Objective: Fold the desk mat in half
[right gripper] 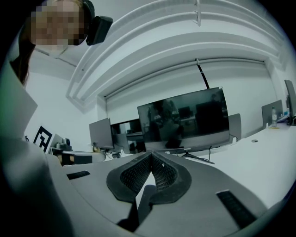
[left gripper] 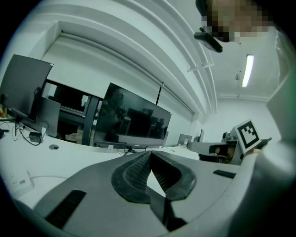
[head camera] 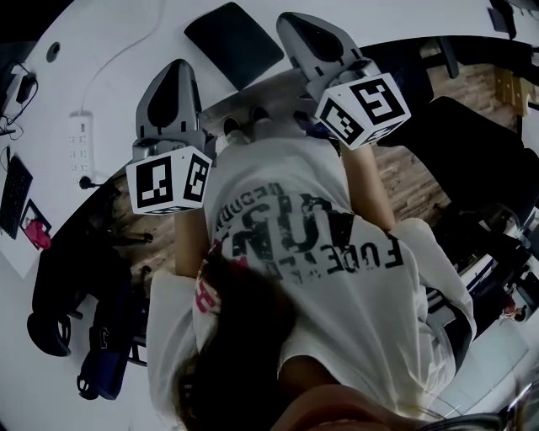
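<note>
**Head view.** We look down over the person (head camera: 337, 278) toward a white desk (head camera: 109, 50). The desk mat (head camera: 234, 42) lies flat on it as a dark rectangle, ahead of both grippers and in the gap between them. The left gripper (head camera: 179, 67) points at the mat's near left side, so the mat lies forward and to the right of it. The right gripper (head camera: 288, 20) runs just beside the mat's right edge, so the mat lies to its left. The mat's longer sides seem to run slantwise, from the far left toward the right gripper. We judge the right gripper a shade nearer, though how high either one is above the desk does not show. A power strip (head camera: 80, 139) sits well off to the left. We can make out no crease or second layer. The sheet would fit a mat lying open as well as one already doubled over.

**Left gripper view.** The left gripper (left gripper: 149, 153) has its jaws closed tip to tip, with nothing between them. It looks across the desk at a monitor (left gripper: 132, 120). The other gripper's marker cube (left gripper: 247, 134) is at the right. The mat is hidden below the gripper body.

**Right gripper view.** The right gripper (right gripper: 151, 154) is likewise pinched together and empty. It faces a monitor (right gripper: 185, 120), and the mat does not show here either.
</note>
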A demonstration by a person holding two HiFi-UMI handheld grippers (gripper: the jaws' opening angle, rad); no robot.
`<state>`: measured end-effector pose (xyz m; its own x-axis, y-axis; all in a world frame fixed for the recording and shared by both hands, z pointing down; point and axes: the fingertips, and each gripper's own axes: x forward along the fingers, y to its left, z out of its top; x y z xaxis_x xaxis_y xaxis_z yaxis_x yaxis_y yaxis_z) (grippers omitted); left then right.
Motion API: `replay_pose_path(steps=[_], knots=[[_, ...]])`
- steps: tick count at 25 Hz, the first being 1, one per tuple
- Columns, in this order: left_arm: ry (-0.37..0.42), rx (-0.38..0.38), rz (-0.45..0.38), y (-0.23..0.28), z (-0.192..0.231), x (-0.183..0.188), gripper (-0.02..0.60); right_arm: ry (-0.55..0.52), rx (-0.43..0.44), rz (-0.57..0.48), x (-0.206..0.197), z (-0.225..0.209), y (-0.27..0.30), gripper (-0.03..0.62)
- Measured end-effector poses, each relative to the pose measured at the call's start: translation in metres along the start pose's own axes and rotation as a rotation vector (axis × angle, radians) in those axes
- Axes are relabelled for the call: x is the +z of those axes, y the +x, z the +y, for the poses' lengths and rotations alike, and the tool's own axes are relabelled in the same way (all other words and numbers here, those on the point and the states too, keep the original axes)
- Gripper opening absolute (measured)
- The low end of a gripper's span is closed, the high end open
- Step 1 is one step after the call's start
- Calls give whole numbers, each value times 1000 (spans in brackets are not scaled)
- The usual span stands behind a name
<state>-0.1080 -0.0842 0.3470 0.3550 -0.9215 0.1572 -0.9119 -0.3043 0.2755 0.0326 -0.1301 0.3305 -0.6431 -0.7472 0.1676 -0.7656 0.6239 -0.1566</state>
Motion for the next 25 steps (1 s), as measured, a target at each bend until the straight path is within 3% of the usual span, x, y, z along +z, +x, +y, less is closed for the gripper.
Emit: replay_pose_path(steps=[7, 25], knots=[[3, -23, 0, -21, -2, -6, 3, -17, -43, 7, -9, 9, -25, 0], [-2, -17, 5, -59, 18, -14, 3, -73, -33, 23, -14, 45, -25, 0]])
